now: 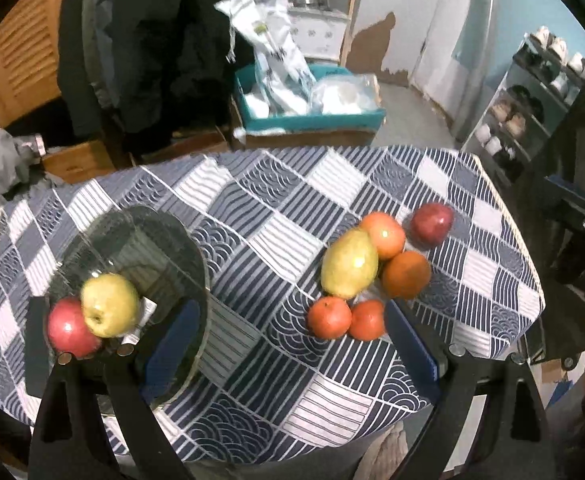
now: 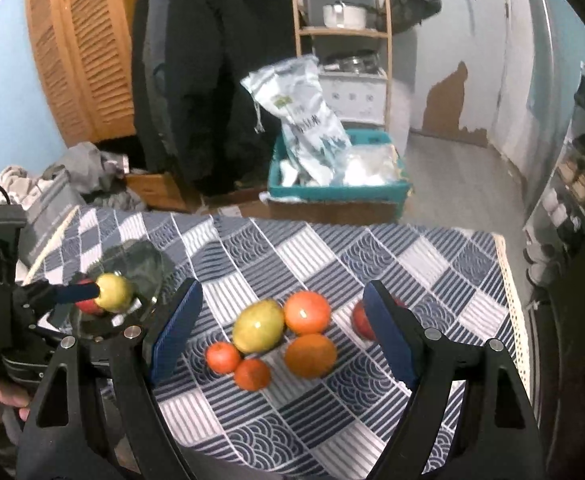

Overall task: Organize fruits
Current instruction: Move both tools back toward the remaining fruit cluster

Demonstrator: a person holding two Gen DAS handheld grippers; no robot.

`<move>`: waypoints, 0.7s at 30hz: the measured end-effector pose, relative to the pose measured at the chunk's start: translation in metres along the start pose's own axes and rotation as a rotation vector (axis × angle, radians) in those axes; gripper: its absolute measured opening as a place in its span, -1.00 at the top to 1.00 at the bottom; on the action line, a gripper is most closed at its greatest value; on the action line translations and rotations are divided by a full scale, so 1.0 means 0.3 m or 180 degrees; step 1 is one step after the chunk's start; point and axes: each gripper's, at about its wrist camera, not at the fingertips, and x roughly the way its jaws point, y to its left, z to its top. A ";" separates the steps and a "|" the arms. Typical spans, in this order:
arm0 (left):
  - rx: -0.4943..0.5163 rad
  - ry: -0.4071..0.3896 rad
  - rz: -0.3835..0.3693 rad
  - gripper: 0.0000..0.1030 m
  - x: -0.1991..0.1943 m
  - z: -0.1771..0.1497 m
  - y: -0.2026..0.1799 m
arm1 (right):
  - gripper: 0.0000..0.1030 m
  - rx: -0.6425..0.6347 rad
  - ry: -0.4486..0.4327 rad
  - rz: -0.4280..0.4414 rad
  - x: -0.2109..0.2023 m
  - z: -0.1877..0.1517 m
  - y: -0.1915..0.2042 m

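Bench w/ quilted blue-white check cloth (image 1: 252,216). Smooth clear glass bowl (image 1: 164,240) at its left holds a glossy red apple (image 1: 68,330) and a yellow-green apple (image 1: 110,310), touching. Loose fruit cluster at right: oval yellow-green mango (image 1: 350,264), 2 small tangerines (image 1: 329,317), round orange (image 1: 406,274), pink-orange apple (image 1: 384,234), dark red apple (image 1: 432,222). Left gripper (image 1: 292,340): jaws wide, nothing between. Right gripper (image 2: 280,332): jaws apart, empty, hovering over the cluster. Behind: teal crate (image 1: 312,120) w/ crinkly plastic bags, wood shelf.

Loose fruits (image 2: 280,336) (six) on tablecloth (image 2: 432,264)
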 end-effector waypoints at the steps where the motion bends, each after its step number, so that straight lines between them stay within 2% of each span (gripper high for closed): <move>1: -0.0008 0.0044 -0.0006 -0.83 0.018 -0.002 -0.002 | -0.62 0.0011 0.0043 -0.0009 0.015 -0.008 -0.009; 7: -0.0070 0.0300 -0.0041 -0.83 0.137 -0.030 -0.021 | -0.62 0.0065 0.0290 -0.0093 0.102 -0.066 -0.058; 13: -0.0030 0.0411 0.0040 -0.83 0.217 -0.055 -0.034 | -0.62 0.0084 0.0486 -0.0132 0.165 -0.113 -0.084; 21: 0.0043 0.0489 0.0028 -0.83 0.280 -0.066 -0.055 | -0.62 0.0077 0.0682 -0.0177 0.236 -0.155 -0.099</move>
